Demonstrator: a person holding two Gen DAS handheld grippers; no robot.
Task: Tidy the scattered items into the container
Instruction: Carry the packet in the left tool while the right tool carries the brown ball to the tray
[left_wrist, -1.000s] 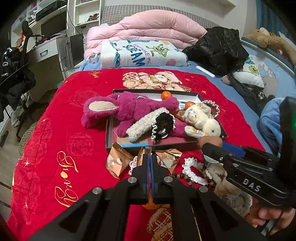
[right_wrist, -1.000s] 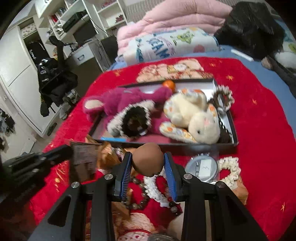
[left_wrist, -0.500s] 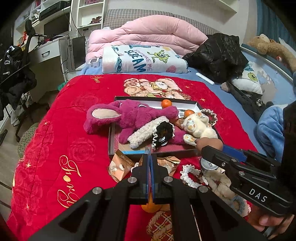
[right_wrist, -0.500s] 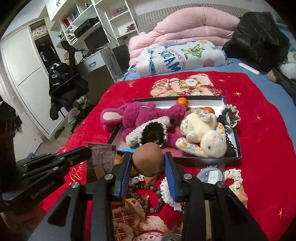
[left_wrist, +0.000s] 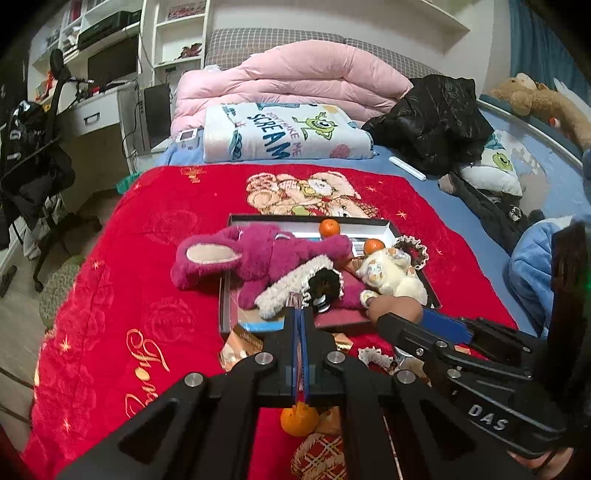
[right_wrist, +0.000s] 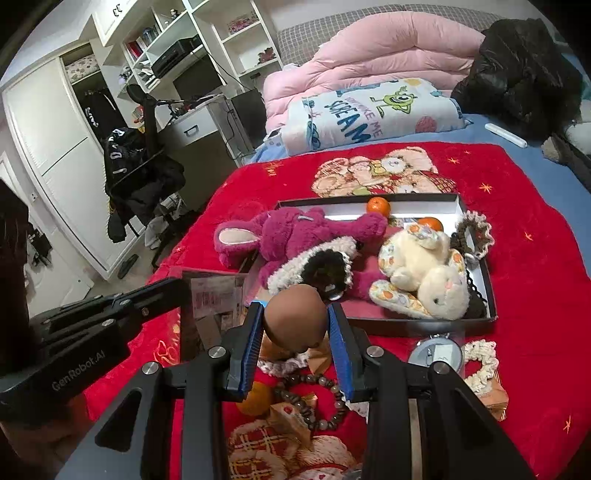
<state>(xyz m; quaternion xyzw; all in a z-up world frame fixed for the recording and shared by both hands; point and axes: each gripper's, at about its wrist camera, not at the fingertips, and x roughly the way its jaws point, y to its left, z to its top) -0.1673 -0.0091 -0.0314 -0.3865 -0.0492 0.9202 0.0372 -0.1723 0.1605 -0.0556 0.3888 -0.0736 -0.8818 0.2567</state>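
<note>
A shallow black box (left_wrist: 306, 218) (right_wrist: 476, 275) lies on the red blanket and holds a magenta plush (left_wrist: 266, 254) (right_wrist: 299, 232), a cream rabbit plush (left_wrist: 391, 271) (right_wrist: 424, 273), a black scrunchie (left_wrist: 325, 284) and two oranges (left_wrist: 328, 227). My right gripper (right_wrist: 295, 314) is shut on a brown egg-shaped thing (right_wrist: 295, 314) (left_wrist: 397, 306), held above the box's near edge. My left gripper (left_wrist: 298, 314) is shut on a thin clear snack packet (right_wrist: 214, 295), seen at the left in the right wrist view. Loose on the blanket: an orange (left_wrist: 298, 421) (right_wrist: 255, 400), a bead bracelet (right_wrist: 314, 398), white scrunchies (right_wrist: 480, 365) and gold packets (left_wrist: 240, 343).
A round silver tin (right_wrist: 437, 354) lies just before the box. Folded pink quilt (left_wrist: 295, 77), a printed blanket (left_wrist: 284, 133) and a black jacket (left_wrist: 436, 122) lie at the bed's far end. A desk and a chair with dark clothes (left_wrist: 29, 166) stand at the left.
Both grippers have risen and pulled back from the blanket, each still holding its item. The box and loose items look smaller and farther below.
</note>
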